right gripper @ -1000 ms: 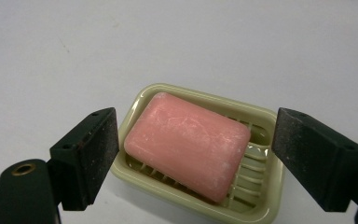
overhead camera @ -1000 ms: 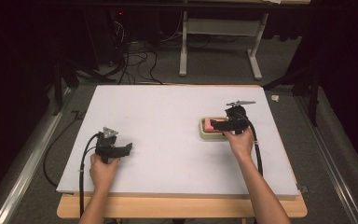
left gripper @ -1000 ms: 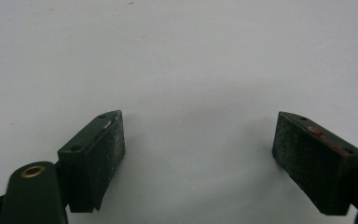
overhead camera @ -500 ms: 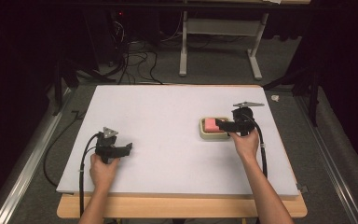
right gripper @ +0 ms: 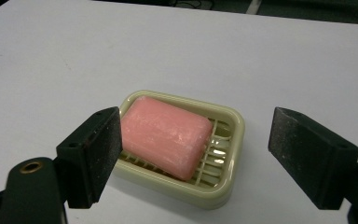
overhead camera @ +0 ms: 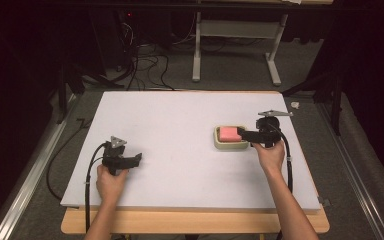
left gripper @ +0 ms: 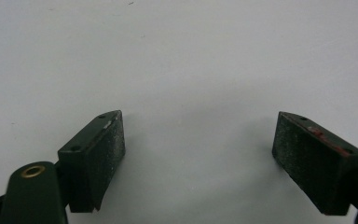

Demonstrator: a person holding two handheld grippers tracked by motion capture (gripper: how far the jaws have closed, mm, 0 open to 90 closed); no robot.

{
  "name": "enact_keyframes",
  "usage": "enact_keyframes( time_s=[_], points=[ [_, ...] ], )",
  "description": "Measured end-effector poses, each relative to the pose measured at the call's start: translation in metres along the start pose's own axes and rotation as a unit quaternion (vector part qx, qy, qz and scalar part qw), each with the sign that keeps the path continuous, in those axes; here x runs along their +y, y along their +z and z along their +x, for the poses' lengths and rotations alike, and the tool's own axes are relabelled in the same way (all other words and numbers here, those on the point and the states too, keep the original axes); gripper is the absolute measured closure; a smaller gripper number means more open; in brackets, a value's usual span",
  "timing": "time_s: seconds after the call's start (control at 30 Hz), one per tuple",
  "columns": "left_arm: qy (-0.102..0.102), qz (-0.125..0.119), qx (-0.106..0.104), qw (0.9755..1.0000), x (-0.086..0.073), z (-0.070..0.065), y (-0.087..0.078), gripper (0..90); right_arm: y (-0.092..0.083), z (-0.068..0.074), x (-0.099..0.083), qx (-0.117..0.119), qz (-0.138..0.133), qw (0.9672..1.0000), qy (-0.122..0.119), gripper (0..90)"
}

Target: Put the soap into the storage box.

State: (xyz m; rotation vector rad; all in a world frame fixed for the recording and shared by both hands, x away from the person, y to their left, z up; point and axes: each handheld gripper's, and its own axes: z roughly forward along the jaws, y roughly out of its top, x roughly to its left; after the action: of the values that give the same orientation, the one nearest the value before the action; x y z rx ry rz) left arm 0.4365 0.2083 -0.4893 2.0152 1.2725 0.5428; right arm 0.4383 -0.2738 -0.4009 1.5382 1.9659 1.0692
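A pink bar of soap [right gripper: 165,135] [overhead camera: 228,132] lies tilted in a pale green slatted soap dish [right gripper: 227,154] [overhead camera: 230,145] on the right half of the white table [overhead camera: 180,140]. My right gripper [overhead camera: 245,135] [right gripper: 198,156] hovers just right of the dish, open, with its jaws standing wide to either side of the dish and holding nothing. At the front left, my left gripper [overhead camera: 137,159] [left gripper: 200,158] rests low over the bare white surface, open and empty.
The white board lies on a wooden table whose front edge [overhead camera: 195,222] shows below it. Cables [overhead camera: 145,65] and metal table legs [overhead camera: 197,50] stand on the floor beyond the far edge. A small white object [overhead camera: 295,105] lies off the right far corner.
My right gripper has drawn back to the right, away from the soap dish, so the soap and dish show more fully. The left gripper has stayed put.
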Motion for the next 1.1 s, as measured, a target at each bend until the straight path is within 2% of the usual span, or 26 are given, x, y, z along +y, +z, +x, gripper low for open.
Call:
enact_keyframes(
  time_s=[0.37,1.1],
  points=[
    [0.0,0.0,0.0,1.0,0.0,0.0,0.0,17.4,-0.015,-0.007,-0.002,-0.002,-0.018,0.9998,0.0,18.2],
    [0.0,0.0,0.0,1.0,0.0,0.0,0.0,17.4,-0.042,-0.027,-0.018,-0.007,-0.041,0.9989,0.024,18.9]
  ],
)
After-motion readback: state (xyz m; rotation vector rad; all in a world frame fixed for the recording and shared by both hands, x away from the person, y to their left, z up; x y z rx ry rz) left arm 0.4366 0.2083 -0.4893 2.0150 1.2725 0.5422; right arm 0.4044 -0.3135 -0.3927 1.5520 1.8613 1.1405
